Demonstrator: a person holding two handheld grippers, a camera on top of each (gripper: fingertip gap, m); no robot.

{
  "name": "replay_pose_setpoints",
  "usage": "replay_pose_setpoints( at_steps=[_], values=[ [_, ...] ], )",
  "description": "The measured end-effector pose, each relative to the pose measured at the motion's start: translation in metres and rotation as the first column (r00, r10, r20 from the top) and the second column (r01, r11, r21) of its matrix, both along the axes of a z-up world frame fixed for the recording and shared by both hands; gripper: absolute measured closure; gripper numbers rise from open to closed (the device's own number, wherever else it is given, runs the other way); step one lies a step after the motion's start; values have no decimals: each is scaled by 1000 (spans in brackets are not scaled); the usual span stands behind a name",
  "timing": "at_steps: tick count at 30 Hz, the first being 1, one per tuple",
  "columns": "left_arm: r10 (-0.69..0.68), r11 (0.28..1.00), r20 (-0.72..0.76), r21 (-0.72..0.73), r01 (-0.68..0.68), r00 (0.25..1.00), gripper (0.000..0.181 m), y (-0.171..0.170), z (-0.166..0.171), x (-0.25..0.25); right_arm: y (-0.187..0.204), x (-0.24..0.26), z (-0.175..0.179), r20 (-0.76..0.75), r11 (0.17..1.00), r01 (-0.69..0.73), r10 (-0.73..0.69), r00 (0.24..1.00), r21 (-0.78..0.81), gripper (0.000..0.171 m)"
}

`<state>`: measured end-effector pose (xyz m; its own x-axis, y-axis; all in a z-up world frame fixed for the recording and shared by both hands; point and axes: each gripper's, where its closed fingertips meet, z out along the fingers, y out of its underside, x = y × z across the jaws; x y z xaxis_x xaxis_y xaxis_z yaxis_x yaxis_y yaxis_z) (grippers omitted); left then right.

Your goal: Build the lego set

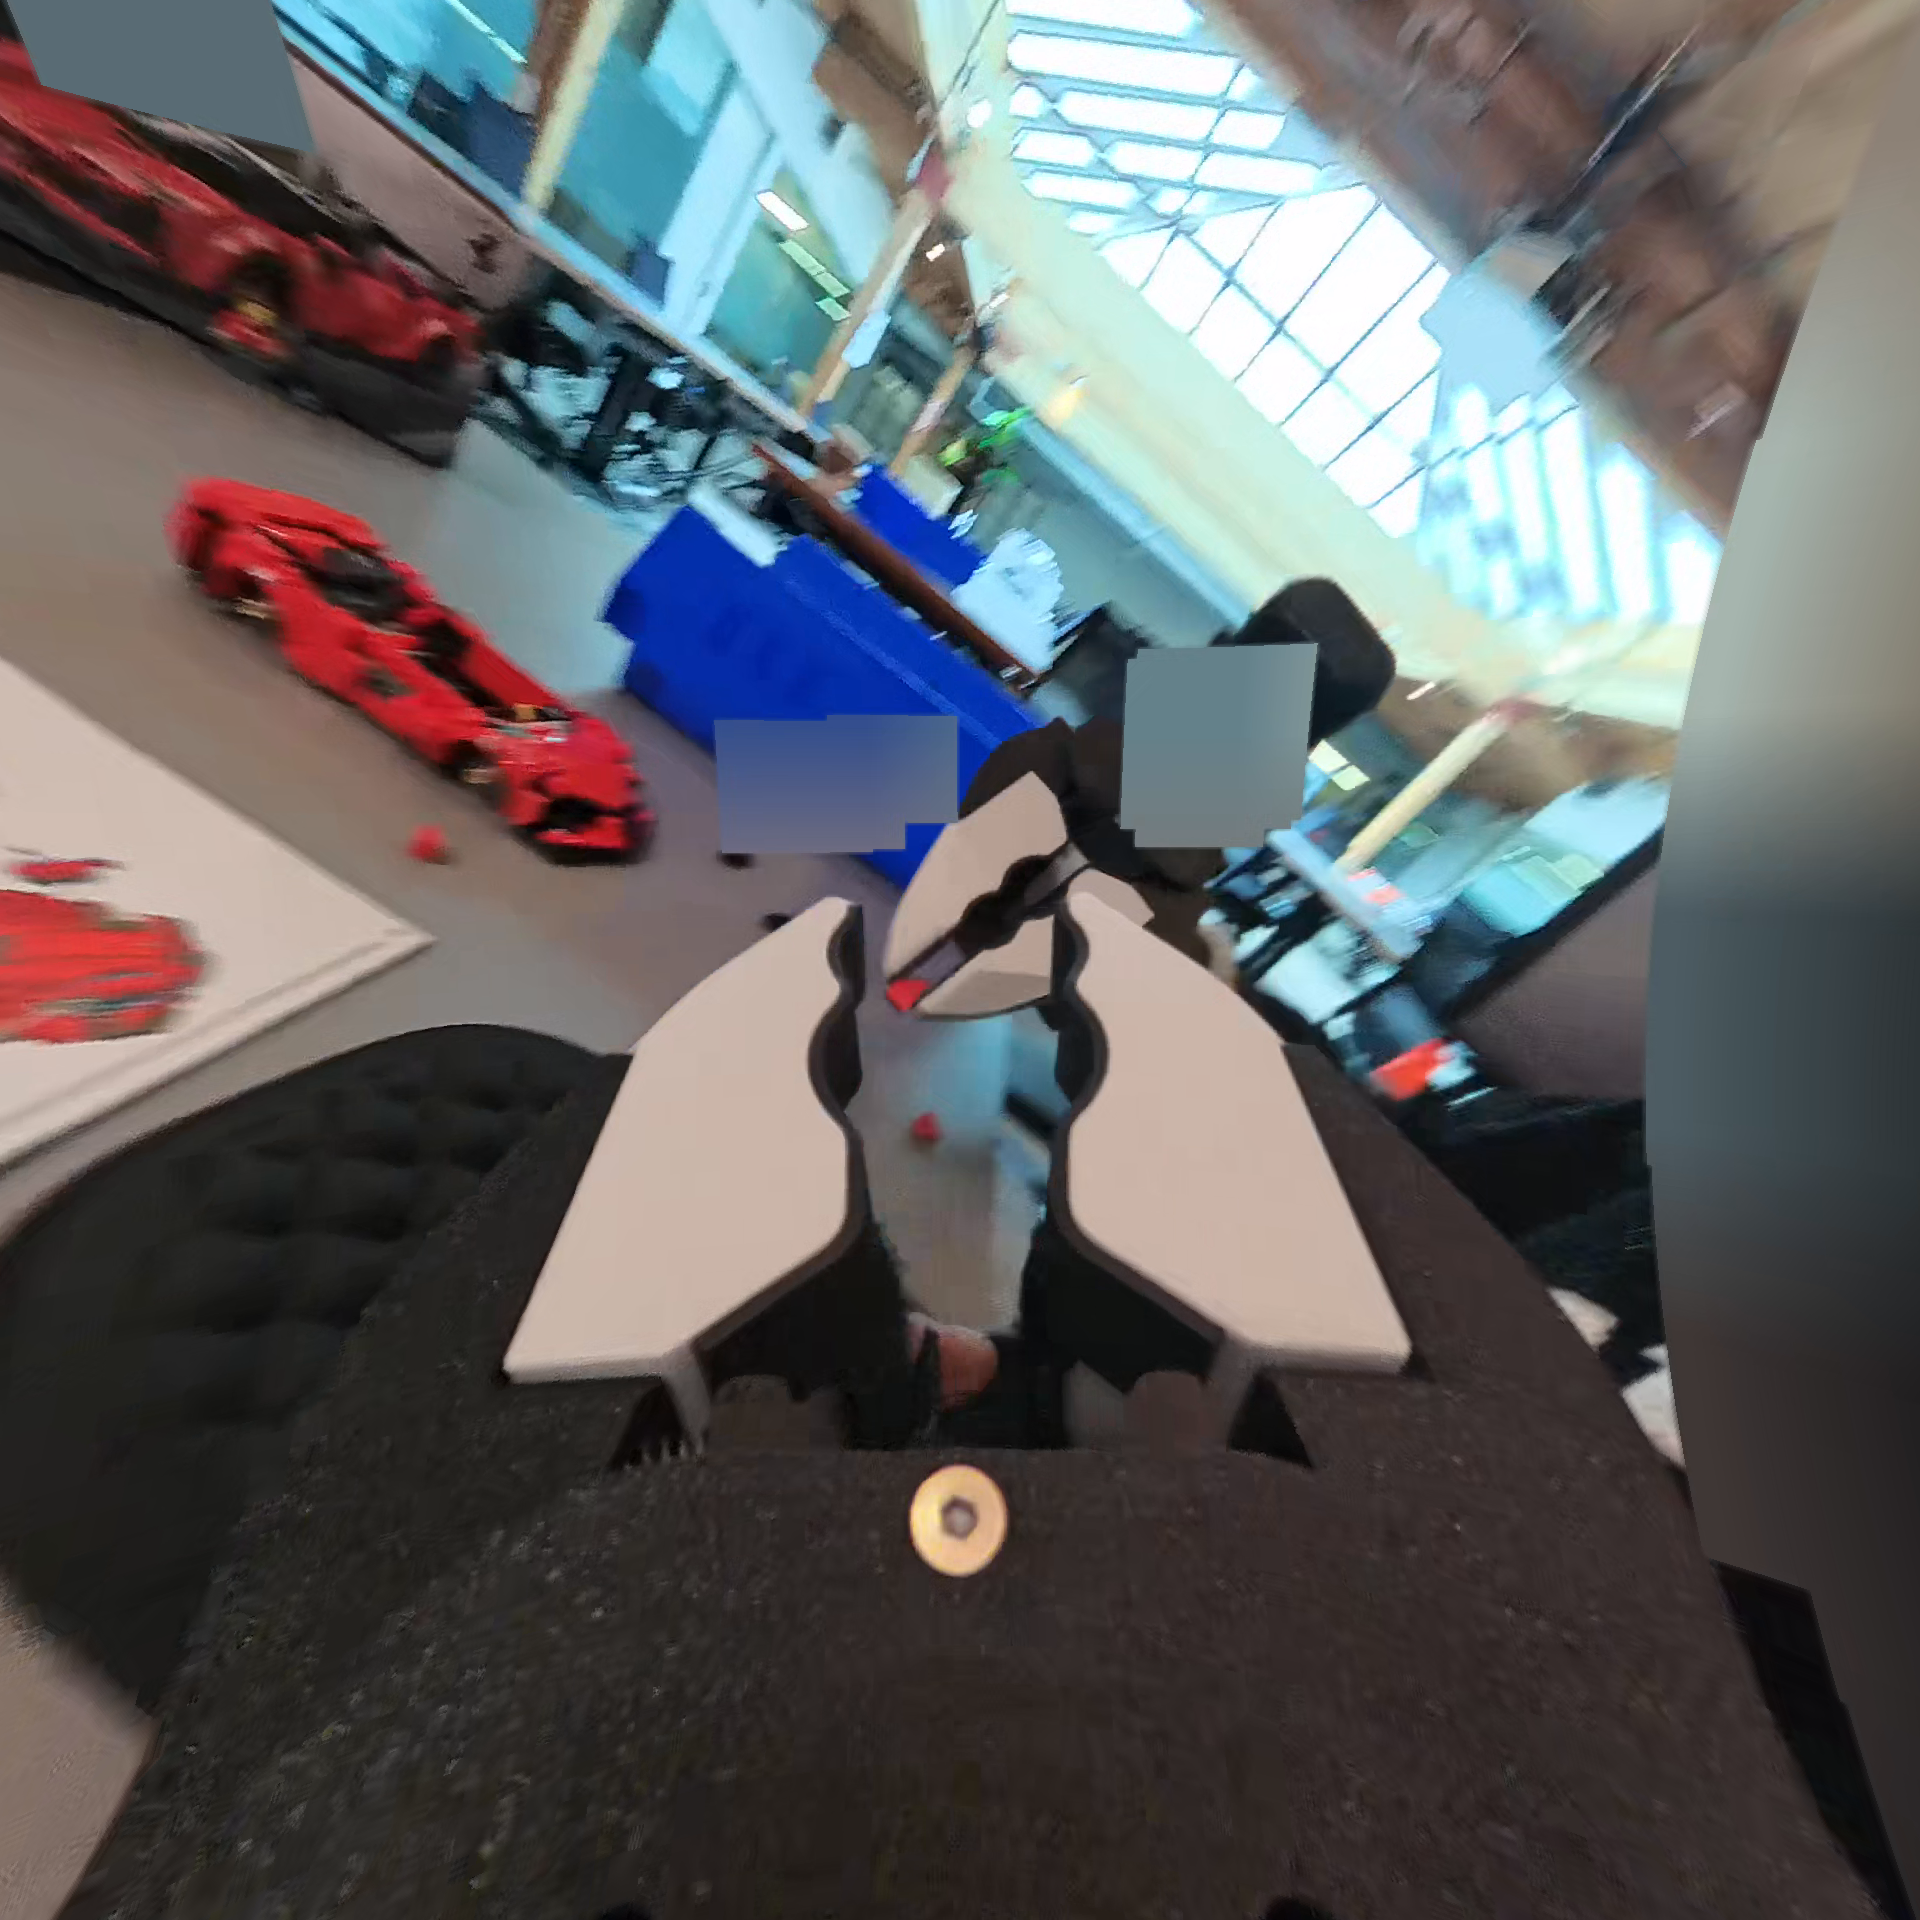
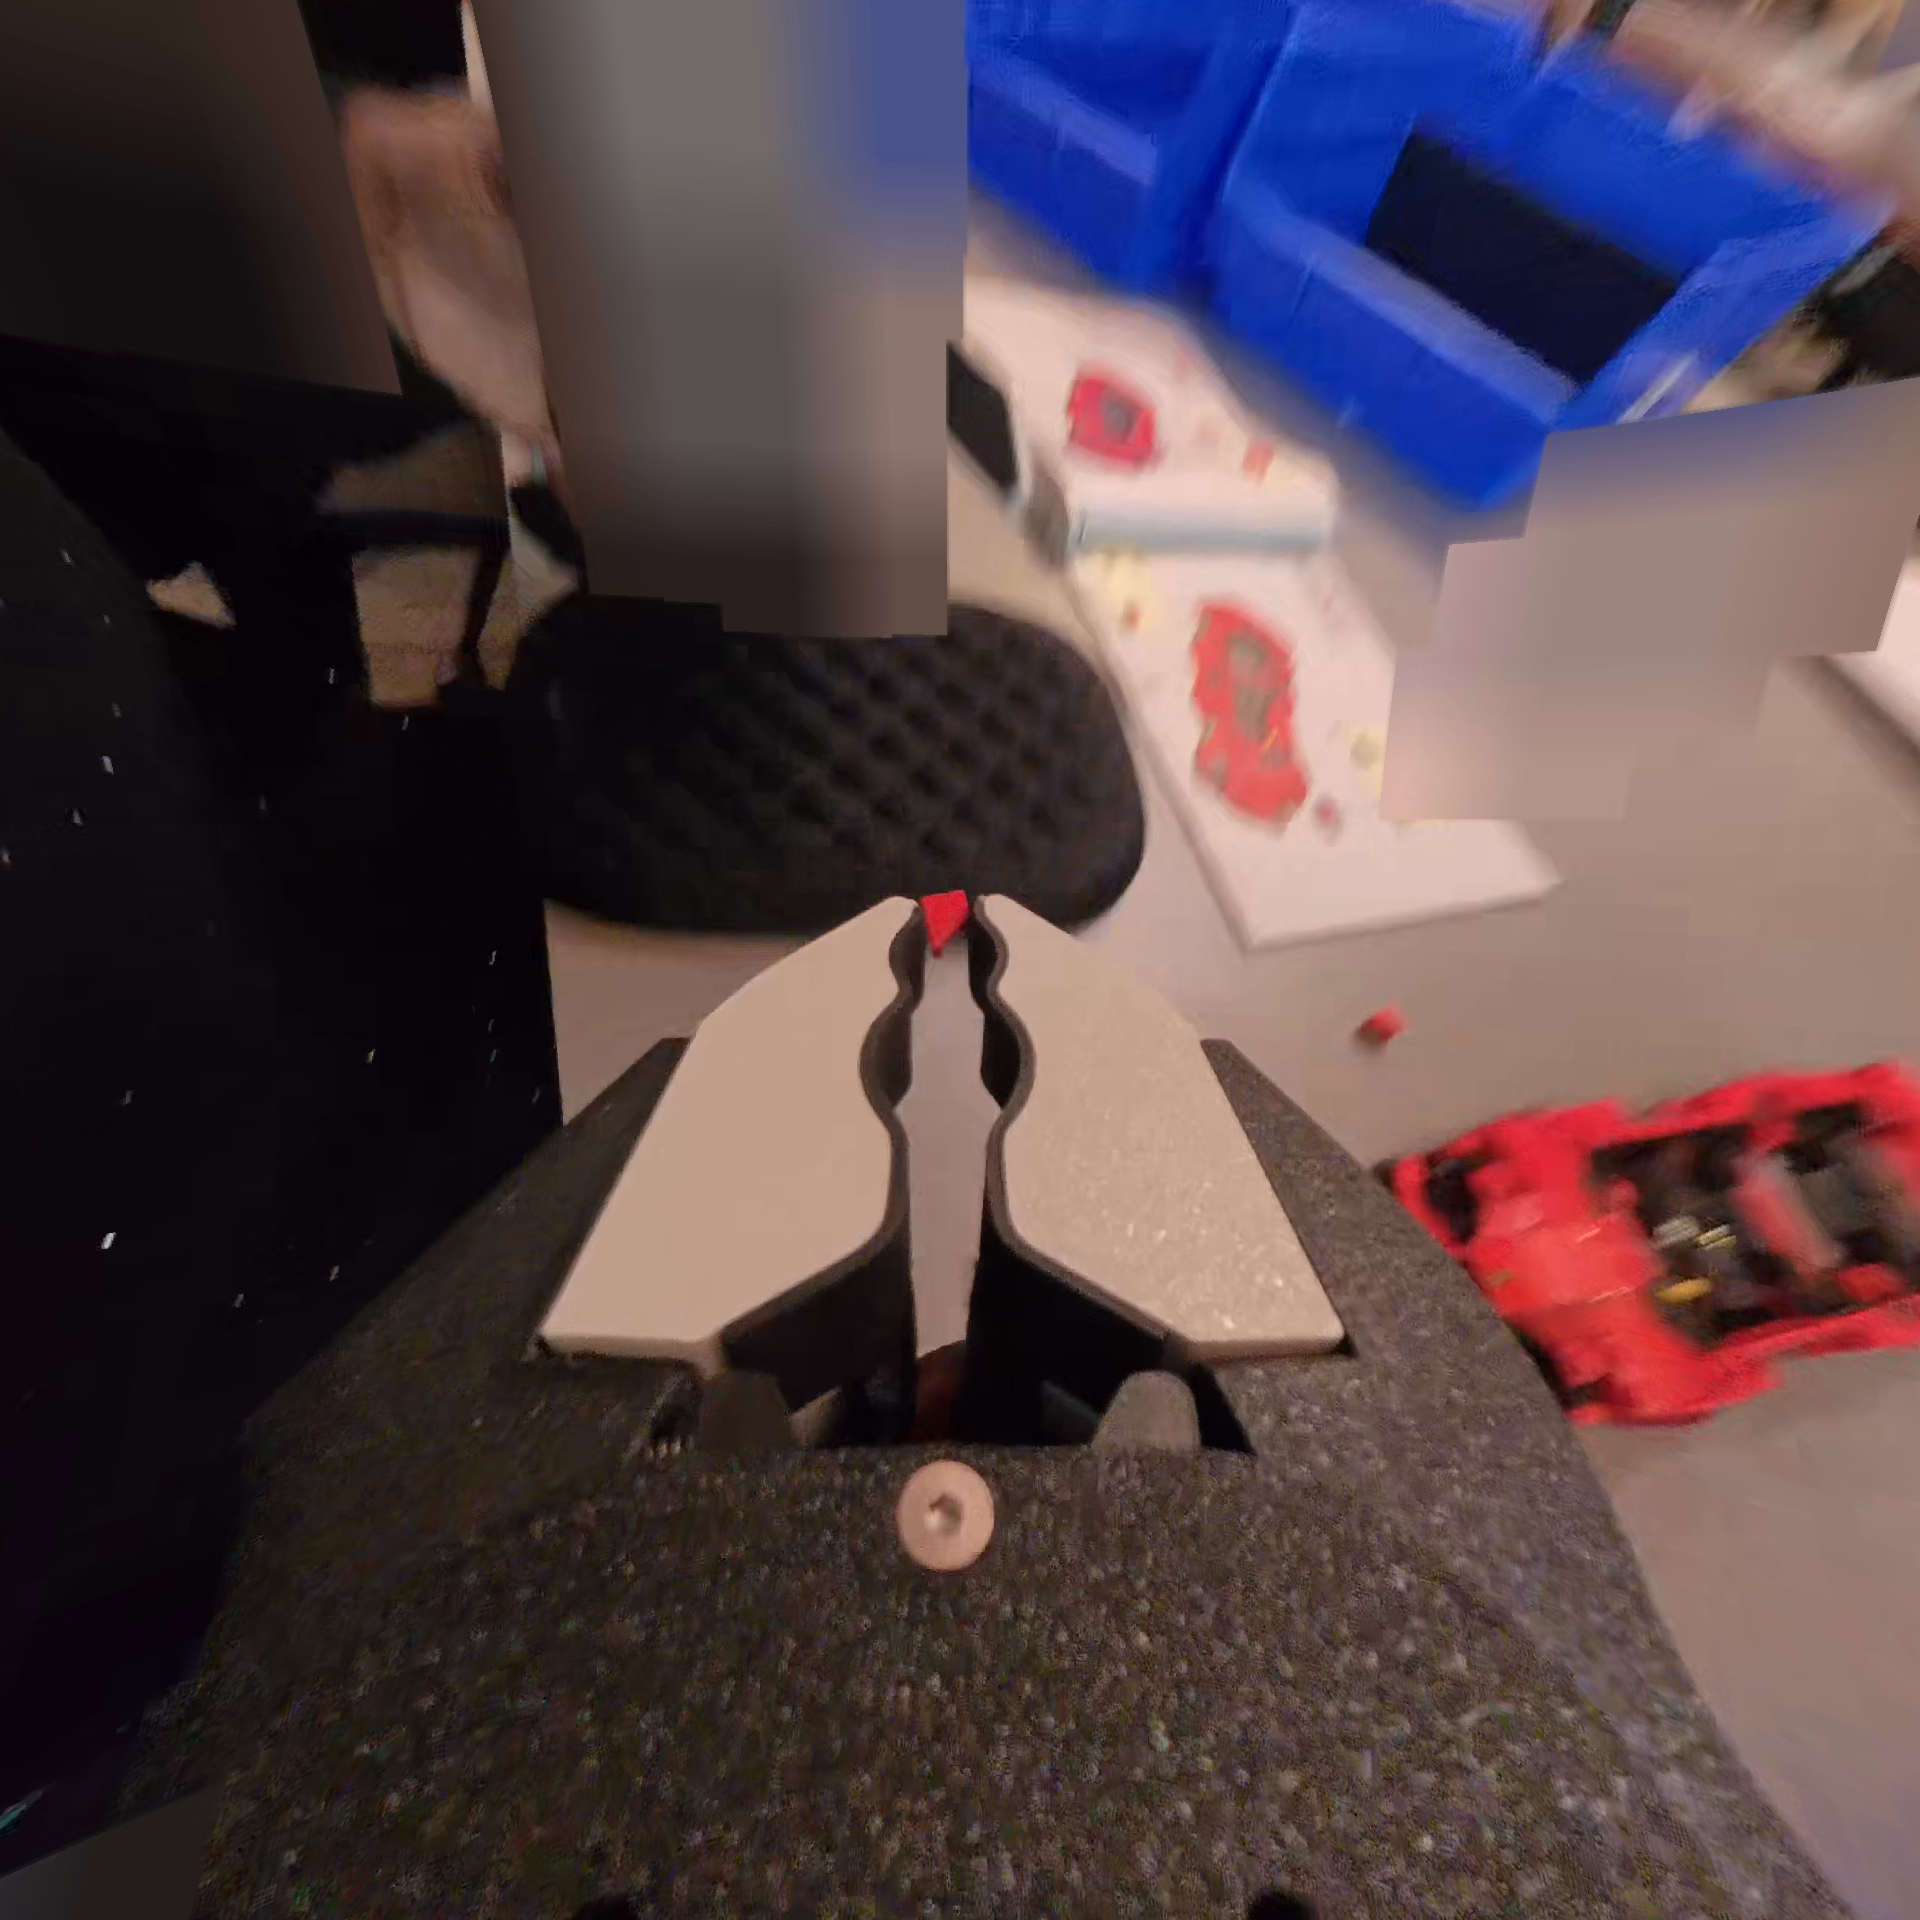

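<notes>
My right gripper (image 2: 945,909) is shut on a small red Lego piece (image 2: 941,925), pinched at its fingertips above the grey table. My left gripper (image 1: 961,925) is open and holds nothing. In the left wrist view the right gripper (image 1: 909,985) points in between my left fingertips, with the red piece (image 1: 904,995) at its tip. I cannot tell how near the two grippers are. A partly built red Lego car (image 1: 416,665) lies on the table to the left. In the right wrist view the car (image 2: 1714,1236) lies to the right.
An open instruction booklet (image 2: 1247,675) lies beside a black foam pad (image 2: 831,769). Blue bins (image 2: 1403,208) stand behind it. Loose red pieces (image 1: 428,844) (image 1: 925,1127) (image 2: 1380,1025) lie on the table. A box with a red car picture (image 1: 208,239) stands far left.
</notes>
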<state>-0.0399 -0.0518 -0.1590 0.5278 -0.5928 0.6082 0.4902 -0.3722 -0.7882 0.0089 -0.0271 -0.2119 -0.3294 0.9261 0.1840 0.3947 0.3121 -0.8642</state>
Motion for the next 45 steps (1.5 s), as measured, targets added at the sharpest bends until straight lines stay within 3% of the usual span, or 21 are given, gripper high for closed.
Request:
replay_pose_setpoints(
  at_steps=[3, 7, 23, 27, 31, 36, 42, 45],
  values=[
    [81, 997, -237, 22, -78, 968, 149, 1, -13, -10, 7, 6, -47, 198, 999, 0, 9, 980, -47, 164],
    [118, 993, -420, 48, -108, 900, 149, -1, -24, -15, 8, 10, -69, 319, 998, -16, 36, 947, -63, 163],
    [112, 994, -477, 59, -96, 872, 153, -1, -34, -12, 16, 17, -64, 412, 998, -29, 46, 910, -48, 150],
    [107, 994, -508, 88, -72, 855, 155, -5, -34, -7, 2, 47, -49, 419, 992, -109, 126, 899, -64, 151],
    [63, 995, -551, 101, -9, 832, 156, -8, -39, 6, -4, 70, -57, 455, 995, -97, 96, 885, -22, 151],
    [34, 991, -633, 124, 58, 774, 157, -13, -44, 19, -4, 68, -68, 431, 996, -90, 69, 900, 28, 150],
    [-7, 958, -683, 205, 200, 731, 158, -28, -34, 43, -9, 64, -69, 407, 993, -83, 110, 907, -83, 163],
    [74, 908, -801, 300, 292, 594, 158, -29, -37, 55, -19, 54, -48, 310, 958, -48, 139, 940, -284, 163]
  ],
)
